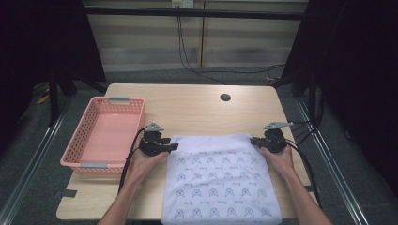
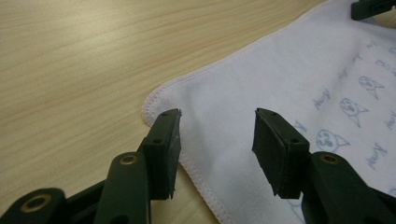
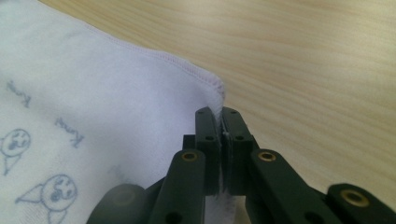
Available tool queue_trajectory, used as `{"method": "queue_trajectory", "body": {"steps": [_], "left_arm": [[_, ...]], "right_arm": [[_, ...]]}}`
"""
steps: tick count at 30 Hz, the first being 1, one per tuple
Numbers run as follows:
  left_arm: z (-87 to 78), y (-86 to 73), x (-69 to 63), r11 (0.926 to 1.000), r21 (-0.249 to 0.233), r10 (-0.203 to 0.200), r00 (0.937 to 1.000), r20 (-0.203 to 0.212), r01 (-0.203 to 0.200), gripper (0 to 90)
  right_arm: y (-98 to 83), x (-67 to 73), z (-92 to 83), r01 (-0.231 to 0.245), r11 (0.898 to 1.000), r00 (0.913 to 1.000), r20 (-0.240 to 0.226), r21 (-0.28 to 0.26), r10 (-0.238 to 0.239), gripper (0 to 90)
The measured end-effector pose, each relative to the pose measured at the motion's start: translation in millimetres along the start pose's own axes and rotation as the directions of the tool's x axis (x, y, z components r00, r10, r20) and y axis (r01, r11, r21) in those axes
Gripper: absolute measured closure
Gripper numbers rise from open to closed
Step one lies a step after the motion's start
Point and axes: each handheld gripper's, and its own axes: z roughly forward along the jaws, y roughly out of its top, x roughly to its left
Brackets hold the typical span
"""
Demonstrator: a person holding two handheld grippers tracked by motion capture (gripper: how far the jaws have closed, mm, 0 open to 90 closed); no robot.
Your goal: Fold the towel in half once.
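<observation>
The white cloth point(image 1: 220, 180) lies flat on the table point(image 1: 197, 105), its far right corner already pinched by the right gripper point(image 3: 220, 114), while the left gripper point(image 2: 217, 122) stands spread around the far left corner, which is not yet gripped.

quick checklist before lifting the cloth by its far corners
1. Right tongs shut on the cloth's far right corner: ok.
2. Left tongs gripping the far left corner: not ok, jaws open with the corner lying between them.
3. Cloth lies flat on the table: ok.
4. Pink basket clear of the cloth: ok.
5. Cloth's near edge hangs over the table edge: cannot tell whether it will snag.
</observation>
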Motion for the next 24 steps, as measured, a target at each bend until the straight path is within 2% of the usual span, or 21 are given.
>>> {"method": "queue_trajectory", "body": {"steps": [7,9,13,14,15,16,17,18,19,20,21,22,24], "left_arm": [[11.1,0.6,6.6,0.9989,0.046,0.013,0.9985,-0.052,-0.011,51.4],[12.9,0.2,4.9,0.9984,0.052,0.023,0.9984,-0.052,-0.021,49.6],[14.2,1.2,4.4,0.9975,0.059,0.043,0.9976,-0.055,-0.040,51.9],[16.4,2.1,1.3,0.9969,0.063,0.050,0.9981,-0.037,-0.047,61.5],[17.6,3.3,0.3,0.9966,0.072,0.043,0.9990,-0.016,-0.041,66.4],[17.6,3.3,0.3,0.9966,0.072,0.043,0.9990,-0.016,-0.041,75.2],[19.2,4.2,-1.2,0.9948,0.087,0.053,0.9986,0.001,-0.053,75.2],[20.0,4.3,-4.0,0.9954,0.074,0.062,0.9981,-0.003,-0.062,86.1],[18.5,5.1,-4.3,0.9970,0.057,0.053,0.9986,0.000,-0.053,86.6],[14.3,7.5,-5.1,0.9983,0.033,0.047,0.9985,0.026,-0.048,86.8],[14.3,7.5,-5.1,0.9983,0.033,0.047,0.9985,0.026,-0.048,87.0],[9.7,10.3,-6.5,0.9984,0.011,0.054,0.9979,0.035,-0.055,87.0],[0.3,16.9,-7.5,0.9979,-0.020,0.062,0.9975,0.035,-0.061,87.0]], "right_arm": [[3.5,-1.4,-3.9,-0.002,1.000,0.9997,-0.023,-0.022,0.002,87.1],[3.4,-1.0,-4.3,-0.010,1.000,0.9995,-0.031,-0.028,0.009,87.1],[5.0,0.7,-6.4,-0.014,0.999,0.9989,-0.046,-0.038,0.012,87.2],[6.0,1.8,-8.4,-0.020,0.999,0.9982,-0.057,-0.050,0.017,87.2],[6.4,2.2,-9.3,-0.019,0.998,0.9980,-0.060,-0.052,0.016,87.1],[6.4,2.2,-9.3,-0.019,0.998,0.9980,-0.060,-0.052,0.016,87.1],[7.1,2.5,-10.5,-0.016,0.998,0.9978,-0.064,-0.055,0.013,87.1],[8.3,2.5,-14.1,-0.018,0.998,0.9977,-0.066,-0.068,0.014,87.1],[8.9,2.5,-16.4,-0.024,0.997,0.9978,-0.064,-0.077,0.019,87.1],[9.6,2.6,-19.4,-0.026,0.996,0.9975,-0.067,-0.083,0.021,87.1],[9.6,2.6,-19.4,-0.026,0.996,0.9975,-0.067,-0.083,0.021,87.1],[12.4,2.0,-27.0,-0.026,0.994,0.9971,-0.074,-0.104,0.018,87.4],[14.0,1.1,-30.8,-0.035,0.993,0.9964,-0.081,-0.115,0.026,87.5]]}}
